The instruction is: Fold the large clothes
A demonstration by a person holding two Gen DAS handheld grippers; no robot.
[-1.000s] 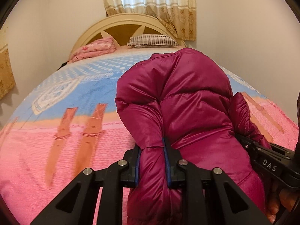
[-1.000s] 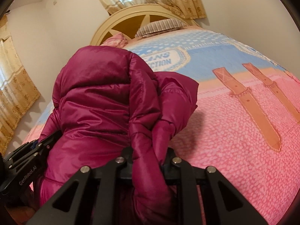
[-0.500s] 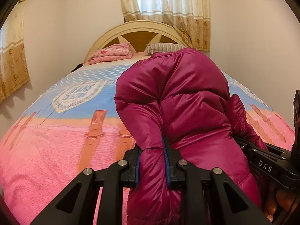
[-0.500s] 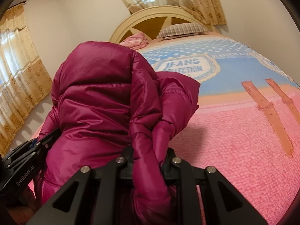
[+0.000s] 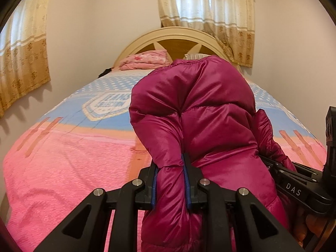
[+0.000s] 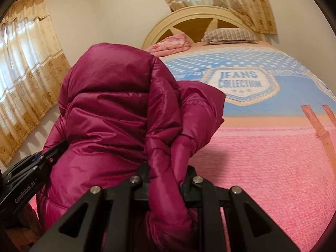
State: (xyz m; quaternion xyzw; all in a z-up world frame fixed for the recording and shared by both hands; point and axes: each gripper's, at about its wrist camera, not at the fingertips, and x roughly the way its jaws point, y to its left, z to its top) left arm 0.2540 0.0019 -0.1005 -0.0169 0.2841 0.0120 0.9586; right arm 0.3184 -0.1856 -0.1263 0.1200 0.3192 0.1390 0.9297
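Left wrist: jacket (image 5: 201, 126) above bed (image 5: 63, 168)

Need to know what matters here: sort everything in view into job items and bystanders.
Job: magenta puffer jacket, clamped by left gripper and right gripper; pink-and-blue bedspread beneath.

Bystanders: striped pillow, folded pink blanket, headboard, curtains.

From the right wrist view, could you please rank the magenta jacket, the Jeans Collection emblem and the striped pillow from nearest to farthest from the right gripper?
1. Magenta jacket, clamped in the right gripper.
2. Jeans Collection emblem, mid-bed, right of the jacket.
3. Striped pillow, at the headboard.
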